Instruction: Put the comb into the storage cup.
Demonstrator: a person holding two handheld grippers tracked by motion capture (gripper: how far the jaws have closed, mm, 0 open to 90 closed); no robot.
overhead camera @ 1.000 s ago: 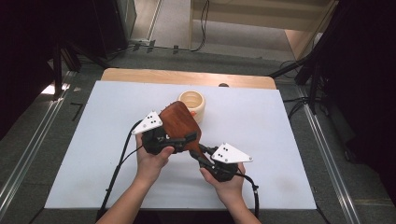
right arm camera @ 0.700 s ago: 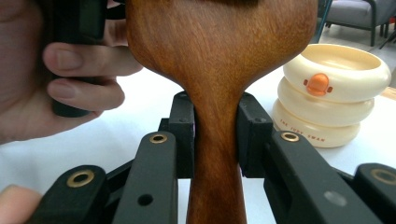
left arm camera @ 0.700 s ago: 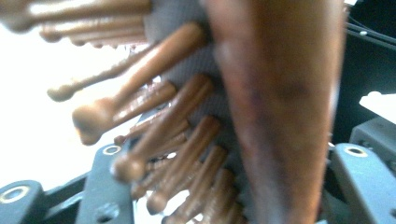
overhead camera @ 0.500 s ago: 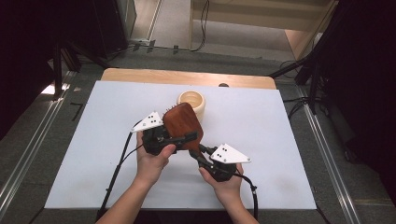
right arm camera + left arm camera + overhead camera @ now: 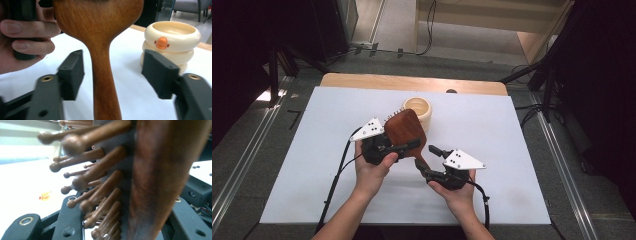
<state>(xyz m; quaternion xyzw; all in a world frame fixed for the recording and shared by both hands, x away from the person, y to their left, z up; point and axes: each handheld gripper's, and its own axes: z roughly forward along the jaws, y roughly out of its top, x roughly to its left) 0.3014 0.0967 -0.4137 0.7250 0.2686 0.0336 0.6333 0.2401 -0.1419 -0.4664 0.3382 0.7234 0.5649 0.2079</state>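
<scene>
A dark wooden paddle hairbrush (image 5: 404,130) is held above the white table. My left gripper (image 5: 399,147) is shut on its head; its jaws have just been closing on it. In the left gripper view the brush (image 5: 155,182) stands between the jaws, with its round-tipped bristles (image 5: 100,170) pointing left. My right gripper (image 5: 427,159) is open around the handle (image 5: 422,160). Its jaws have just been opening. In the right gripper view the handle (image 5: 102,75) rises between the pads (image 5: 72,75), with a gap on each side.
A cream ring-shaped pot (image 5: 418,109) stands just behind the brush on the white table cover (image 5: 522,150); it bears a small orange duck (image 5: 162,43). Cables trail from both grippers toward the near edge. A wooden table edge (image 5: 362,80) lies at the back.
The right gripper's jaws have spread apart off the brush handle. The left gripper has tightened on the brush head. Both hands have stayed nearly in place.
</scene>
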